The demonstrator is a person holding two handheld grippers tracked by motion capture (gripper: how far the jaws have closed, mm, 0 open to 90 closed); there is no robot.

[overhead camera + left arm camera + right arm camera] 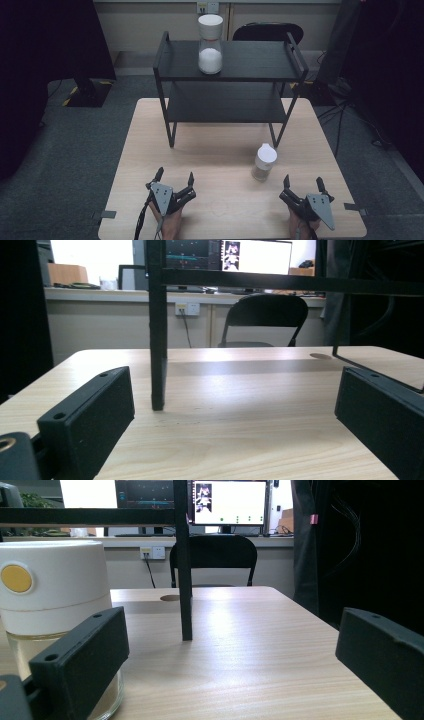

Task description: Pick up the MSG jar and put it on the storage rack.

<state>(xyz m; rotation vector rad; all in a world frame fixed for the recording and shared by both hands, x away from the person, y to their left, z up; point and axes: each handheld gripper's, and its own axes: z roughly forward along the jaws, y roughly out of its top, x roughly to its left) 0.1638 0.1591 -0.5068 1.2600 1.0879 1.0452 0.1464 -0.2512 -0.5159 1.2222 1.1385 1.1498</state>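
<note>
Just ahead-left of the right gripper (302, 183), jaws spread wide and empty, stands the small jar (263, 162). Sloppy approach could tip it imo. Left gripper (174, 178) also gapes empty.

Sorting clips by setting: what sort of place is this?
Probably an office or lab: lit computer monitors on a rear counter, a black folding chair, and a light wooden table carrying a black two-tier metal shelf.

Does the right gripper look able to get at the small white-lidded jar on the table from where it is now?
Probably yes. The right gripper rests open on the table, with the small jar just ahead and slightly to its left. Nothing lies between them; the shelf's leg stands farther back.
</note>
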